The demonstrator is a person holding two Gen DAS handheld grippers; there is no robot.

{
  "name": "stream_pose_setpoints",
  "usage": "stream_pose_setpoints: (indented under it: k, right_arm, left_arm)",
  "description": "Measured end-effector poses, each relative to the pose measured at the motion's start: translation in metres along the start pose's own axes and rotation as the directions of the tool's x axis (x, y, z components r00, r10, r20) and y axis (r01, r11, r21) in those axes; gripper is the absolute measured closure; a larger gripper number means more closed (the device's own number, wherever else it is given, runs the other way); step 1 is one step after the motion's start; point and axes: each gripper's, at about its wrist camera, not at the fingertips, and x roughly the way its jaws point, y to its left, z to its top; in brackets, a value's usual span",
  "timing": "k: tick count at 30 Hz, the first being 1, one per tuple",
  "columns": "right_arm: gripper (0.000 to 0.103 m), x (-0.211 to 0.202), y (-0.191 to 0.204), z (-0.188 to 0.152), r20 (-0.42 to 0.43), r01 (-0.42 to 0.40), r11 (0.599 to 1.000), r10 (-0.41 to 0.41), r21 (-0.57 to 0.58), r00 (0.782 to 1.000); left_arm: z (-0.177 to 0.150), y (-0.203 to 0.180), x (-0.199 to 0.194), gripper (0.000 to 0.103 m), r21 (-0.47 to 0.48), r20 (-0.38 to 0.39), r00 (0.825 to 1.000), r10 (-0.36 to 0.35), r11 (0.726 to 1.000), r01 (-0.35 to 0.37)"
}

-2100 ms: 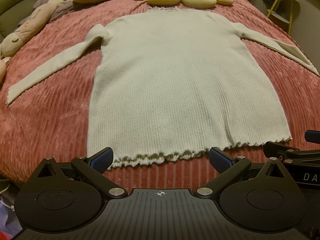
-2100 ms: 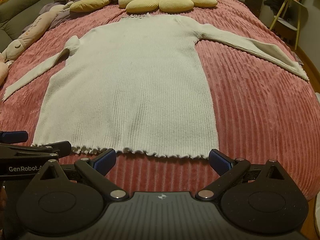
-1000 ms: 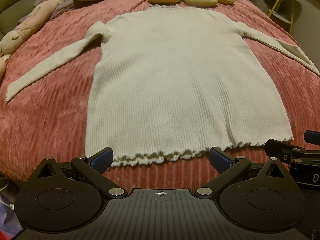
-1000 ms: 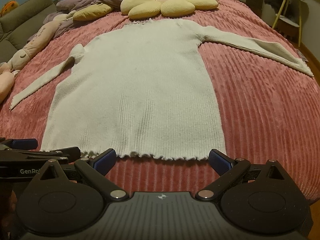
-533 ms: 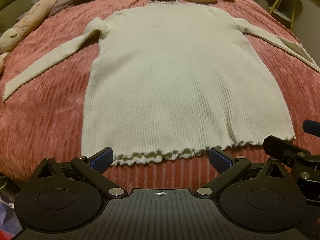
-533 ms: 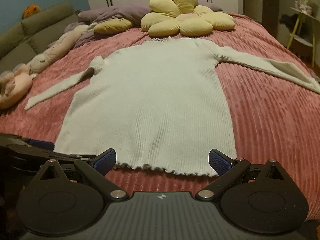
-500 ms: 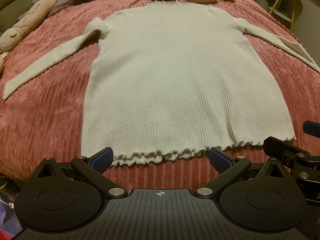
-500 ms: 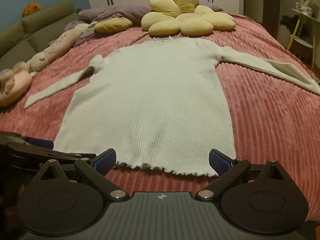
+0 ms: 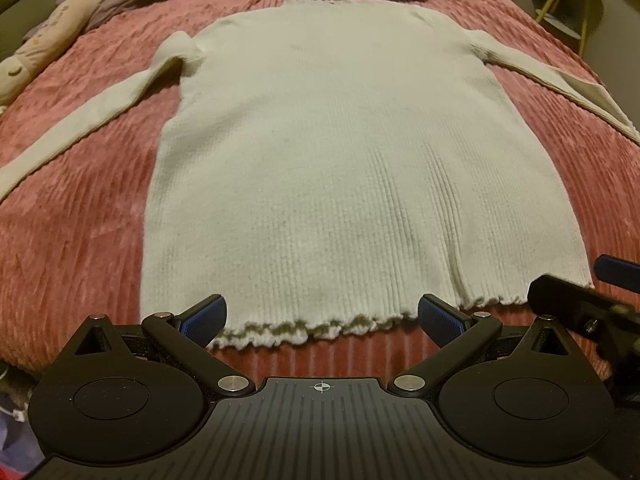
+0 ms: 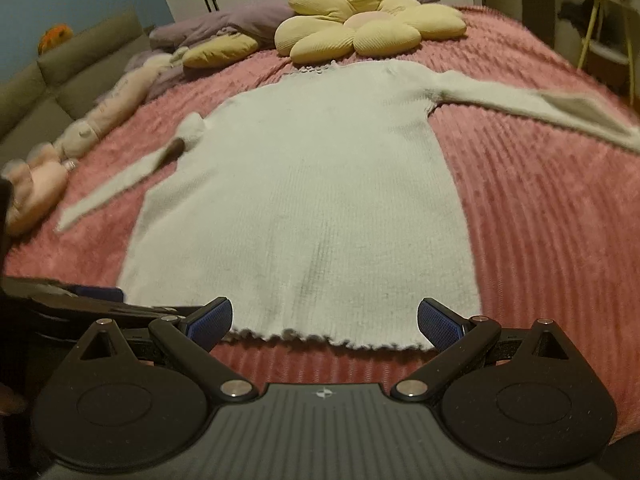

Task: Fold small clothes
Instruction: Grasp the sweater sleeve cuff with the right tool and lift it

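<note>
Left wrist view: the cream ribbed sweater point(image 9: 344, 160) lies flat and unfolded on my pink bedspread point(image 9: 72, 216), both sleeves spread outward, frilled hem point(image 9: 304, 326) nearest me. My left gripper point(image 9: 322, 314) hangs with fingers spread wide just short of that hem, holding nothing. Right wrist view: my right gripper point(image 10: 325, 316) is likewise spread and empty at the hem's other end. I judge folding has not begun; next I must pinch the hem corners or a sleeve. A flower cushion point(image 10: 368, 28) sits beyond the collar.
</note>
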Motion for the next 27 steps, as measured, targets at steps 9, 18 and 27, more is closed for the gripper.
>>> stream_pose_setpoints:
  k: [9, 18, 27]
  right_arm:
    - [0.004, 0.001, -0.106, 0.039, 0.194, -0.115, 0.938, 0.053, 0.327, 0.980]
    - [0.052, -0.001, -0.317, 0.090, 0.337, -0.068, 0.651, -0.299, 0.756, 0.892]
    - [0.063, 0.026, -0.402, 0.080, 0.367, -0.193, 0.455, -0.333, 0.869, 0.868]
  left_arm:
    - [0.048, -0.009, 0.015, 0.000, 0.040, 0.134, 0.991, 0.020, 0.999, -0.025]
    - [0.082, -0.007, 0.072, 0.000, -0.007, 0.114, 0.991, 0.066, 0.998, -0.065]
    - [0.073, 0.013, 0.083, 0.000, -0.091, 0.108, 0.994, -0.013, 0.996, 0.023]
